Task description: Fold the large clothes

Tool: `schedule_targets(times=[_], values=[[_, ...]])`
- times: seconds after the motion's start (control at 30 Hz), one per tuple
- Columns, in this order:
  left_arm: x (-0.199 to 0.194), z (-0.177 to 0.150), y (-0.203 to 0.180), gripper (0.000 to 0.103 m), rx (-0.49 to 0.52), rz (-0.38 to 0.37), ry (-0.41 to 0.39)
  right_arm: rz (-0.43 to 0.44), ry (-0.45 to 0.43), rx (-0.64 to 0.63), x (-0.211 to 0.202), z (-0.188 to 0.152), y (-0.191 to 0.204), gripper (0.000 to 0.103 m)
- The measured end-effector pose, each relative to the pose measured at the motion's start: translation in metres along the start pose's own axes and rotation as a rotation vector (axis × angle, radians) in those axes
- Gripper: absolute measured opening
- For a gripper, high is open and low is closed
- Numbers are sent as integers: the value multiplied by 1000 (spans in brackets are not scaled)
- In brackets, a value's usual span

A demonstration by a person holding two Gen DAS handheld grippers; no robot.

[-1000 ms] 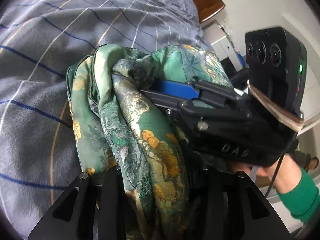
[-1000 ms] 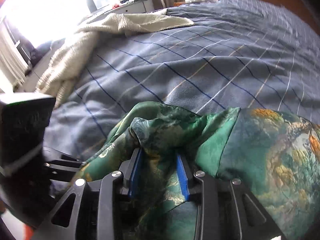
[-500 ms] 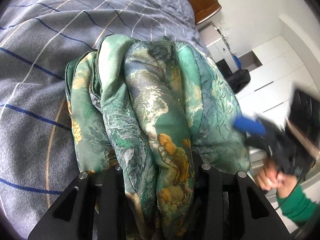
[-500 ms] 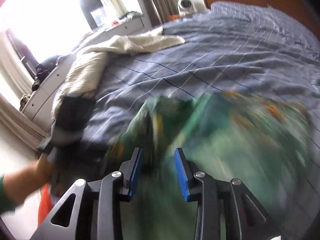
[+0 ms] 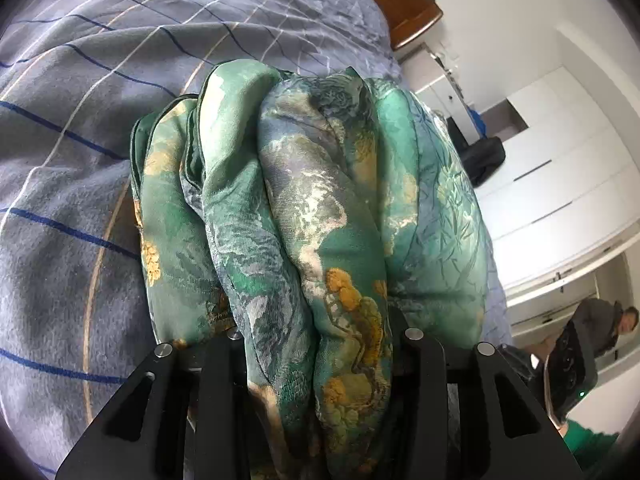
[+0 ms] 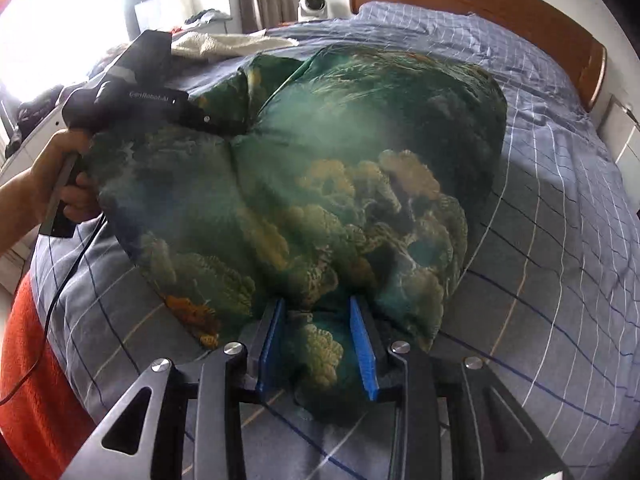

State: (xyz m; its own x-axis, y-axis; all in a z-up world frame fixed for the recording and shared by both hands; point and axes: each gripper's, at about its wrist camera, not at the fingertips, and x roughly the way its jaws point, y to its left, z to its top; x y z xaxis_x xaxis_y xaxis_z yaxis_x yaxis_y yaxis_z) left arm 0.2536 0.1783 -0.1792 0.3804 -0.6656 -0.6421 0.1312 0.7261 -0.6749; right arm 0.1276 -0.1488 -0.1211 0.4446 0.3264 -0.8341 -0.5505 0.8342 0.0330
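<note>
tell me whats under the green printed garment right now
The blue checked bedspread shows all around the green printed garment and runs beneath it. Whatever lies directly under the cloth is covered.

The garment [image 5: 304, 216] is thin green printed cloth with a silky sheen, smooth and creased into soft folds. The bedcover [image 6: 560, 208] is matt woven cloth, grey-blue with fine check lines. The headboard [image 6: 480, 4] is polished wood. The right gripper [image 6: 318, 344] has matt black plastic arms, bright metal screw heads and blue pads [image 6: 362, 344] that look rubbery. A cream blanket [image 6: 224, 42] looks coarse and nubbly.
</note>
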Motion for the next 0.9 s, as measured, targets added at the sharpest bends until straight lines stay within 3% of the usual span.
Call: schedule_targets(times=[0.13,0.2,0.27,0.4,0.47,0.53,0.67,0.8,0.9], values=[[-8,3,-10,47,-7,22,1,18,2,29,-25,17,-7,34],[-15,4,-18,53,-12,31,-1,9,-55,29,-45,34,-5,35],[-28,3,-28,63,-19,33,-1,58,-127,28,-57,56,2,36],[-72,1,-30,71,-20,26,-60,186,-165,12,-28,95,25,36],[-100,-4,-11,87,-63,29,-135,255,-125,40,1,104,32,36],[-111,-9,11,88,-111,23,-160,265,-93,40,26,105,41,37],[-96,-17,40,88,-160,-43,-114,232,-108,18,39,100,48,37],[-62,-7,43,88,-162,-134,-76,262,-99,42,39,101,41,36],[-38,8,42,94,-164,-239,-56,251,-98,34,37,98,45,36]])
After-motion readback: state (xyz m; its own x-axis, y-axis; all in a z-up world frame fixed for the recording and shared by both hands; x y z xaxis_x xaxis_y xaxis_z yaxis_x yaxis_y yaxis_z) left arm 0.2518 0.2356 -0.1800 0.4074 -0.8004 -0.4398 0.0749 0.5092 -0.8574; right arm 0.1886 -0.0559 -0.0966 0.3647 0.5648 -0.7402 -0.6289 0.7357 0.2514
